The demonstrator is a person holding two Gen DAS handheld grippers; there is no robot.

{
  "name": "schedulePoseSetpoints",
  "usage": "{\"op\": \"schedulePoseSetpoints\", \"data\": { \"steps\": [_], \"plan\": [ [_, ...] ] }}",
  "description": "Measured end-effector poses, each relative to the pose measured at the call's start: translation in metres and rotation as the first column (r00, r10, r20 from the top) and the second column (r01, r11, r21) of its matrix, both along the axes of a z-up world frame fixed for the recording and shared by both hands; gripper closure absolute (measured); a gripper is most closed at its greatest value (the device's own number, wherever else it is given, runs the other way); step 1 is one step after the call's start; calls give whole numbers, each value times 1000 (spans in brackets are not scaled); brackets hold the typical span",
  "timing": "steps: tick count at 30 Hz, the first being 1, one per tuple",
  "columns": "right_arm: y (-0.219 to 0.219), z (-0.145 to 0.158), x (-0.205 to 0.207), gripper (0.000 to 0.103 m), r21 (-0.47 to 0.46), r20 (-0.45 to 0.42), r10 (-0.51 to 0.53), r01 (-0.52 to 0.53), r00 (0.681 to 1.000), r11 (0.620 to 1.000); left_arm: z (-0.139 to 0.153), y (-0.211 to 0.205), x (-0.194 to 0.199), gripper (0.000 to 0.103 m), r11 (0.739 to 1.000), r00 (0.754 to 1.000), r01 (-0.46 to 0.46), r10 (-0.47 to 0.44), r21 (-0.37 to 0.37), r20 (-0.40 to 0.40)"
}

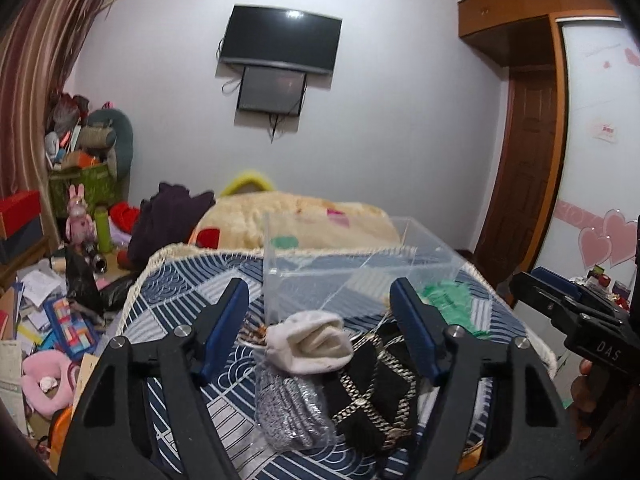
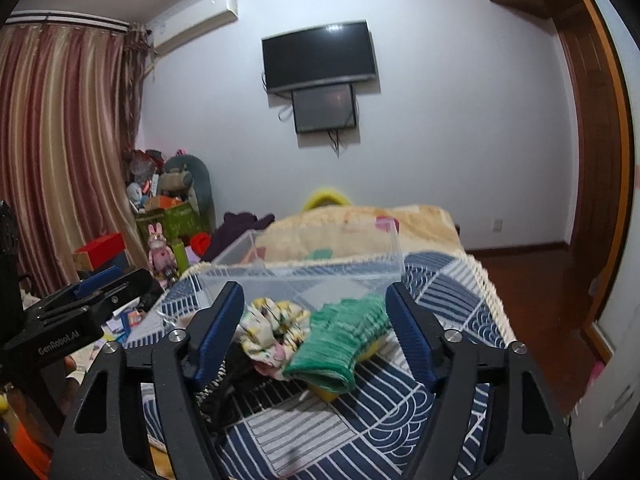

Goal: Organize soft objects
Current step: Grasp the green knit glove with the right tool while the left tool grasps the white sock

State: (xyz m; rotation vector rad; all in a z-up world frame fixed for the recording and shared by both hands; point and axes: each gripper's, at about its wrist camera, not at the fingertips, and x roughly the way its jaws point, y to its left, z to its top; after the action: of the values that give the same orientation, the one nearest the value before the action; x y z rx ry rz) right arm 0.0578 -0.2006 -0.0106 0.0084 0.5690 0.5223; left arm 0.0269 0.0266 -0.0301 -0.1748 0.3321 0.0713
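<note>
White sock (image 1: pixel 308 340) between spread left claw (image 1: pixel 320 306) fingers, untouched.

Patterned blue cloth (image 1: pixel 192 280), clear box (image 1: pixel 360 264), socks (image 1: pixel 308 340) (bundled), green glove (image 2: pixel 344 336)

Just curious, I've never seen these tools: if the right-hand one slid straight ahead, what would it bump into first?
Probably the green sock, which lies between the open fingers of the right gripper, beside a floral cloth. The clear box sits behind them; depth is hard to judge.
</note>
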Motion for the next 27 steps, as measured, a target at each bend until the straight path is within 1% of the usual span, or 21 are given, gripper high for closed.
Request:
{"op": "schedulePoseSetpoints", "data": {
  "steps": [3,5,7,12,13,14,15,16,17,20,22,24,26,27],
  "plan": [
    [2,-13,7,39,-23,-41,-3,2,999,1000,-13,5,14,39,1000,999,-7,7,-10,-52],
    [4,-23,11,46,-43,-69,-3,0,998,999,-20,8,21,43,1000,997,-2,1,-21,-76],
    [7,-28,13,48,-56,-93,0,-5,996,998,-29,11,30,44,999,995,-1,-2,-34,-103],
    [9,-43,22,50,-79,-140,-12,1,990,997,-45,14,51,46,996,986,35,-47,-79,-160],
    [8,-45,24,51,-76,-153,-11,-1,988,997,-49,13,55,47,995,983,45,-59,-87,-172],
    [8,-48,25,53,-73,-164,-11,-1,986,997,-52,12,57,51,994,980,54,-71,-94,-185],
    [8,-51,28,57,-74,-180,-8,-5,984,997,-56,11,60,53,993,977,60,-79,-100,-197],
    [9,-54,29,65,-79,-194,-3,-12,981,997,-58,11,61,53,993,976,62,-82,-99,-203],
    [11,-56,31,69,-87,-205,-1,-17,979,996,-60,9,60,54,994,976,62,-80,-92,-202],
    [15,-62,30,73,-113,-216,8,-34,976,993,-60,8,57,57,995,977,65,-79,-75,-199],
    [15,-63,28,75,-127,-207,9,-36,978,991,-62,6,55,60,997,977,59,-69,-54,-201],
    [15,-61,28,80,-135,-199,6,-33,980,990,-65,5,54,66,998,977,45,-50,-33,-207],
    [13,-60,29,88,-131,-196,-2,-25,981,991,-65,8,53,72,998,977,40,-47,-38,-208],
    [11,-59,30,88,-127,-197,-5,-20,980,992,-64,10,52,76,998,977,38,-46,-43,-207]
  ]
}}
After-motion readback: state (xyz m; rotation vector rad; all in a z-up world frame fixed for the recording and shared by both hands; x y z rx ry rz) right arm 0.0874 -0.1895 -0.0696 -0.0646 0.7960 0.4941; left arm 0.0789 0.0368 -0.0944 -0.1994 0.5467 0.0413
